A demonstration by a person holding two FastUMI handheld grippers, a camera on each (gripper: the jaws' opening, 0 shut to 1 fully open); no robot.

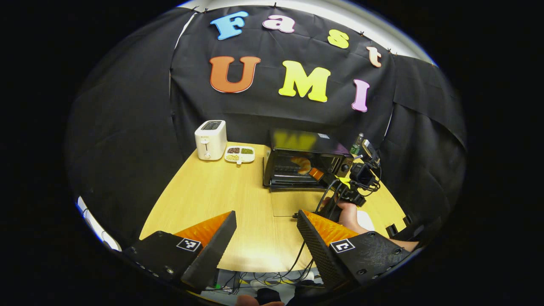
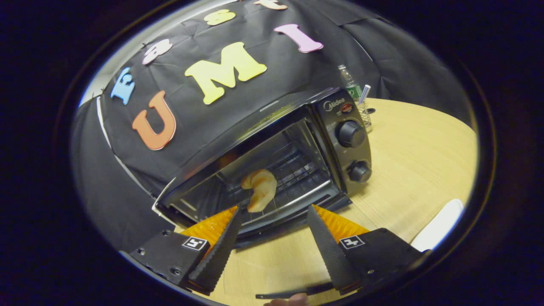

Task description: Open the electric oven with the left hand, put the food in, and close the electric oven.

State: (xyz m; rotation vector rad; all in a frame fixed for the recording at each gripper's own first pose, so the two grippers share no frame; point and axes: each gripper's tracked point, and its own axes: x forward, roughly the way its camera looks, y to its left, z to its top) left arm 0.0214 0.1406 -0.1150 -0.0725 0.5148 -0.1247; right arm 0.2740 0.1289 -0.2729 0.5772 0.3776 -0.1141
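On the light wooden table [image 1: 204,195] stand 1 black electric oven [image 1: 304,159], 1 white 2-slot toaster [image 1: 210,139] and 1 white divided tray [image 1: 240,154]. The tray lies just beside the toaster and has 3 compartments, each holding a different small grainy food: 1 dark brown, 1 green, 1 pale yellow. In the right gripper view 1 clear plastic bottle [image 2: 352,89] stands behind the oven's right side, and the oven's control panel carries 2 black round knobs [image 2: 351,134].

The oven door is down and the cavity open. Inside it, 1 golden croissant-shaped pastry [image 2: 260,189] rests on the wire rack [image 2: 297,170], nearer the front than the back.

The left gripper [image 1: 265,233] hangs over the near table edge, well apart from the oven, jaws wide apart and empty, with bare tabletop between them. The right gripper [image 2: 274,229] sits just in front of the oven mouth, its jaws also spread and holding nothing; the pastry lies beyond its fingertips. In the left gripper view, a hand [image 1: 350,214] holds that gripper right of the lowered door.
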